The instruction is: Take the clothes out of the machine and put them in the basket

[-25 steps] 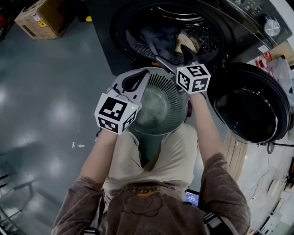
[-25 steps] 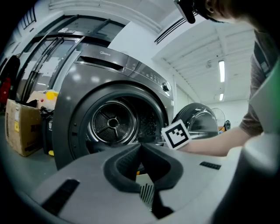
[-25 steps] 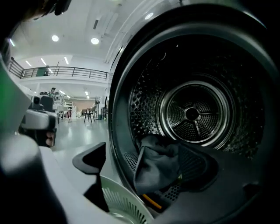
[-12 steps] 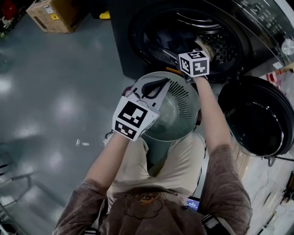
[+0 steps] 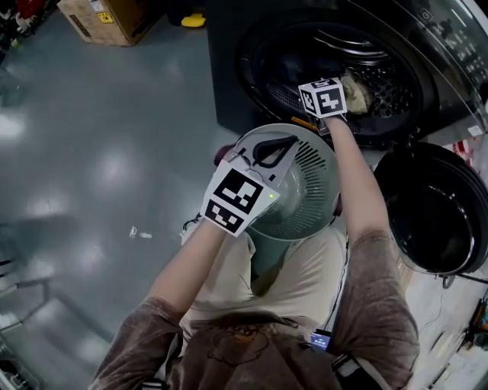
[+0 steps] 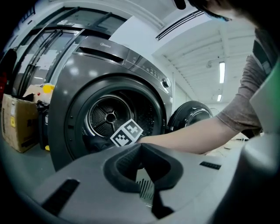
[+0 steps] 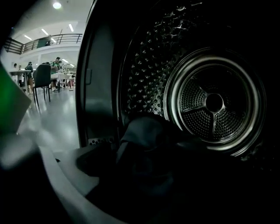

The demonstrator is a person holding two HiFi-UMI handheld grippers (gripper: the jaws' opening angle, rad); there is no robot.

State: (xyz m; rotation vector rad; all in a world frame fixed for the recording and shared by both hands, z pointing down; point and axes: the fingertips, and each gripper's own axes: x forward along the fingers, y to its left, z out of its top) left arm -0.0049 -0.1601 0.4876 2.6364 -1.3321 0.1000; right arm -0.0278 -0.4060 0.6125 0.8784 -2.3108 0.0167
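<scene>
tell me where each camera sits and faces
Head view: on the head, steeply down onto basket, washer drum, floor; shows left forearm, right forearm, left gripper, right gripper.
Left gripper view: on the left gripper, roughly level over the basket rim toward the washer drum; right forearm crosses it.
Right gripper view: on the right gripper at the drum mouth, facing dark clothes; its jaws have just been closing, nothing seen between them; no body.
Shared: head and left gripper views both show basket, drum, right forearm.

Right gripper [image 5: 324, 95] jaws, just closing, lost in dark drum [image 7: 214, 103]; grip untellable. Clothes [image 7: 144, 144] murky. Box [image 5: 107, 15], machine [image 5: 229, 84] cut by top edge. Far people [image 7: 56, 64] tiny.
</scene>
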